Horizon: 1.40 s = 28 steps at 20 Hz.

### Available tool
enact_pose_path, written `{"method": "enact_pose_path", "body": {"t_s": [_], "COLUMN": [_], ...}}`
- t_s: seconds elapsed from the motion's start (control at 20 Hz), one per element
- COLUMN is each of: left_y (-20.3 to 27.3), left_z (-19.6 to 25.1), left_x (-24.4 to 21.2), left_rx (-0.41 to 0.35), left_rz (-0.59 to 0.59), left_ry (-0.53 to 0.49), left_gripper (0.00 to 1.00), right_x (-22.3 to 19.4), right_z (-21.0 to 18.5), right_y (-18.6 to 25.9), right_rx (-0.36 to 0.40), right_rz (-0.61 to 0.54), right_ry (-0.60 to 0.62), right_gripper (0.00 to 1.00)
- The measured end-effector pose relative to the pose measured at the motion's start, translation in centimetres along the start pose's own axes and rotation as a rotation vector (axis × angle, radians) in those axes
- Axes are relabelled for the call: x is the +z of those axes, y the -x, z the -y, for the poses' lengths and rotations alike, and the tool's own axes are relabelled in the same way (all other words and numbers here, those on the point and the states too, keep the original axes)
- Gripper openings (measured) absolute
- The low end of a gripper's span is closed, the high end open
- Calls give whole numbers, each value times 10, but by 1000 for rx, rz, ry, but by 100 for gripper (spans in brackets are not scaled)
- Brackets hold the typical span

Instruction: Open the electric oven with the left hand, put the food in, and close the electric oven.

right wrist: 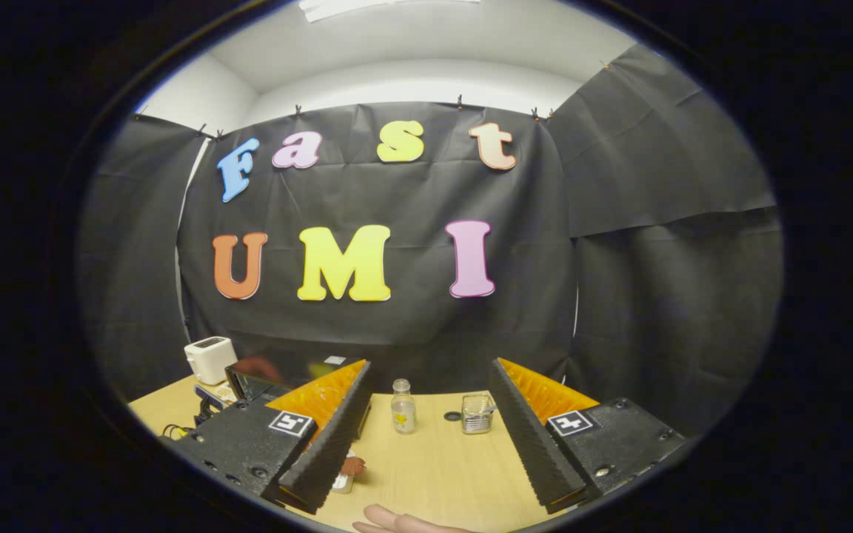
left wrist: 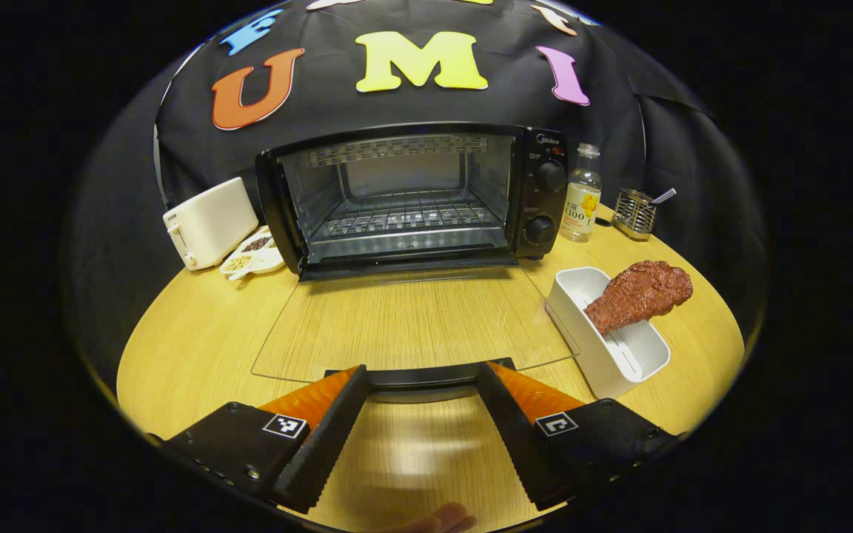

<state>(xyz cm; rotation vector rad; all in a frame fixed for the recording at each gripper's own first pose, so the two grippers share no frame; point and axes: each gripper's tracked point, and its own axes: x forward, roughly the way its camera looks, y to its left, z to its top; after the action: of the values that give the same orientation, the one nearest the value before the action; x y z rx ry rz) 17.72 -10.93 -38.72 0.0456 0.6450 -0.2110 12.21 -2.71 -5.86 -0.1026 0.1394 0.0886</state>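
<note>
Beside open oven (left wrist: 412, 196) | white tray (left wrist: 619, 363) holds meat (left wrist: 637, 295) (overhanging) | both hand-held grippers (left wrist: 420, 422) (right wrist: 430, 437) spread, empty

Light wood-grain counter (left wrist: 197, 348) carries: black electric oven (left wrist: 412, 200), door open; cream toaster (left wrist: 208, 222); white seed dish (left wrist: 255, 255); clear bottle (left wrist: 580, 194); wire-mesh holder (left wrist: 634, 213); white rectangular tray (left wrist: 608, 344).
</note>
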Motion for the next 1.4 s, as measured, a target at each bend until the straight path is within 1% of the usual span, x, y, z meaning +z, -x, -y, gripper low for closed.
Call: {"method": "enact_pose_path", "body": {"t_s": [0.1,0.15,0.2,0.25,0.35,0.4,0.45,0.6,0.75,0.85,0.95,1.0,1.15,1.2,1.35,1.4], "left_y": [3,5,8,13,25,35,44,78,116,140,161,171,202,212,242,250], "left_z": [-2,-5,-10,-11,-7,-5,-5,-9,-7,-6,-14,-16,-16,-17,-22,-25], "left_x": [7,8,10,13,24,33,43,81,114,131,146,152,162,163,172,172], "left_rx": [2,17,38,55,56,56,58,78,63,49,73,80,91,103,120,130], "left_rz": [24,31,39,45,76,101,131,252,376,438,493,517,543,548,594,603], "left_ry": [-1,-6,-7,-5,4,5,2,-1,44,64,77,81,85,86,106,111], "left_gripper": [96,96,100,96,95,95,95,95,95,95,95,95,96,96,96,96], "right_x": [-6,-10,-14,-19,-34,-43,-54,-92,-143,-177,-202,-214,-248,-261,-290,-297], "right_z": [0,0,0,-1,-11,-14,-15,-29,-55,-67,-81,-84,-90,-95,-113,-115], "right_y": [-4,-8,-12,-16,-28,-35,-43,-63,-77,-82,-85,-88,-95,-97,-103,-108], "right_rx": [-1,-2,1,5,45,62,75,146,263,330,389,407,449,465,516,520], "right_rz": [-18,-34,-47,-62,-104,-131,-166,-306,-524,-662,-776,-820,-935,-974,-1055,-1063], "right_ry": [5,10,14,17,43,53,60,56,30,-16,-96,-129,-239,-279,-387,-408], "right_gripper": [100,100,100,100,100,98,100,100,100,100,99,95,90,84,76,63]}}
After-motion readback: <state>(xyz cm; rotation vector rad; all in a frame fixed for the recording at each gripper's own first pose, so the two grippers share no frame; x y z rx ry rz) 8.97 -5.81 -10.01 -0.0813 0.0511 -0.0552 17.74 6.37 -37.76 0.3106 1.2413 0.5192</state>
